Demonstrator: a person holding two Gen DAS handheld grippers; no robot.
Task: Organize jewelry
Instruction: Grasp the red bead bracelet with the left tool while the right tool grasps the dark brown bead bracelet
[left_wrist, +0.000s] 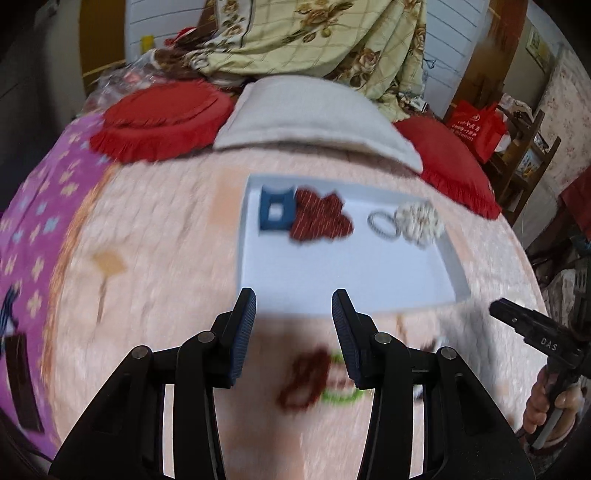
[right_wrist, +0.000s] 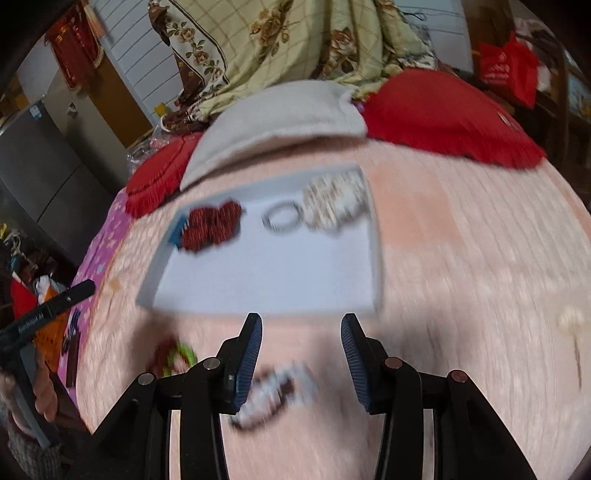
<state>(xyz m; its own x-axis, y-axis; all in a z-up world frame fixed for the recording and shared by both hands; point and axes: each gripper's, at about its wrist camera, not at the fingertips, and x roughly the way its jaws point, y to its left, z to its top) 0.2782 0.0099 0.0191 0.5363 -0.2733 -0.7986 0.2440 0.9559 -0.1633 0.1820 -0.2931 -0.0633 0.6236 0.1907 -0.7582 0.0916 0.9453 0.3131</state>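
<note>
A white tray (left_wrist: 351, 273) lies on the pink bedspread (left_wrist: 155, 229). Along its far side it holds a blue box (left_wrist: 275, 214), red bead bracelets (left_wrist: 319, 218), a silver bangle (left_wrist: 382, 223) and white pearl bracelets (left_wrist: 419, 221). My left gripper (left_wrist: 293, 306) hovers open and empty at the tray's near edge. Under it, on the bedspread, lie a dark red bead bracelet (left_wrist: 304, 380) and a green bangle (left_wrist: 341, 395). My right gripper (right_wrist: 301, 325) is open and empty too, before the tray (right_wrist: 266, 280). A white and dark bracelet (right_wrist: 275, 391) lies on the bedspread below it.
Two red fringed cushions (left_wrist: 162, 122) (right_wrist: 450, 114), a grey pillow (left_wrist: 314, 118) and a floral quilt (left_wrist: 325, 37) lie behind the tray. A hand (left_wrist: 543, 406) holds the right gripper's handle at the right edge. A purple flowered sheet (left_wrist: 33, 229) covers the left side.
</note>
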